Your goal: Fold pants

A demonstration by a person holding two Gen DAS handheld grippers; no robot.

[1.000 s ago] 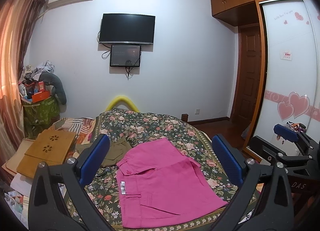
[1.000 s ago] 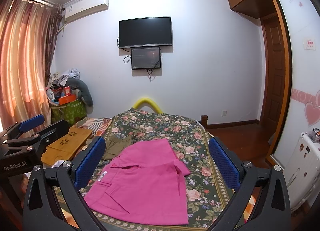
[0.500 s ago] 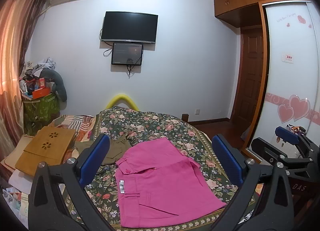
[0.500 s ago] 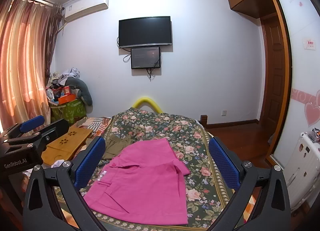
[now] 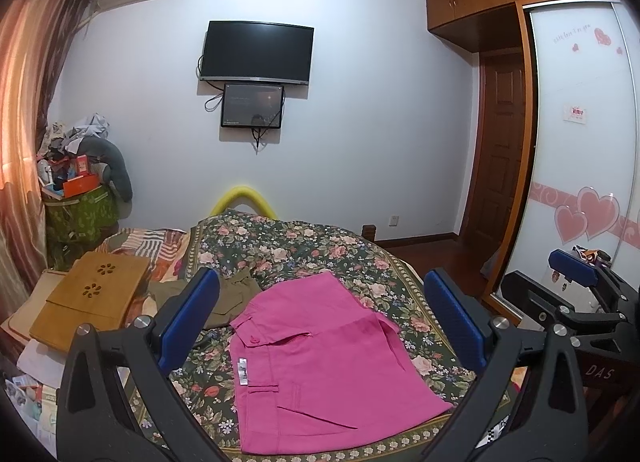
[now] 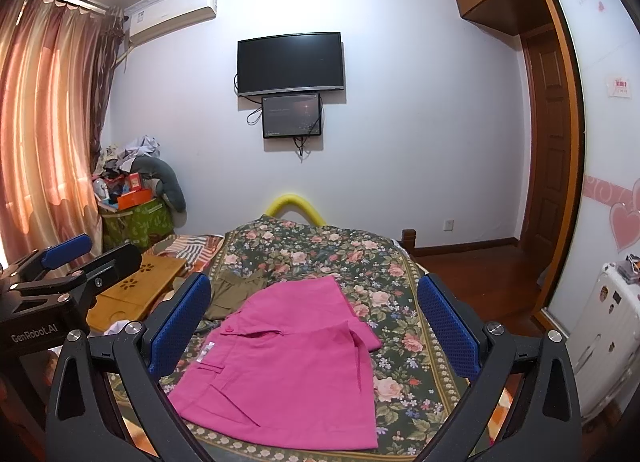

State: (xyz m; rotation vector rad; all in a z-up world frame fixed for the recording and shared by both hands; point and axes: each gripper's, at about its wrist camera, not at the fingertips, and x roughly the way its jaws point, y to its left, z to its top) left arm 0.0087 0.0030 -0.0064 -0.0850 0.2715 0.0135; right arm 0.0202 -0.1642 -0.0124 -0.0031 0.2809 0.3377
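Note:
Pink pants [image 5: 320, 358] lie folded flat on the floral bedspread [image 5: 304, 246], near its front edge. They also show in the right wrist view [image 6: 288, 358]. My left gripper [image 5: 320, 322] is open and empty, held above the pants without touching them. My right gripper [image 6: 316, 322] is open and empty too, also above the pants. Each gripper shows at the edge of the other's view: the right one [image 5: 576, 286] to the right, the left one [image 6: 64, 262] to the left.
Olive-green clothing [image 5: 228, 298] lies on the bed left of the pants. A wooden lap tray [image 5: 92, 294] sits at the bed's left. A cluttered green bin [image 5: 80, 214] stands by the curtain. A wardrobe [image 5: 580, 142] and a white suitcase [image 6: 604, 342] are on the right.
The left wrist view has tilted and shifted slightly. The pants have not moved and both grippers stay open.

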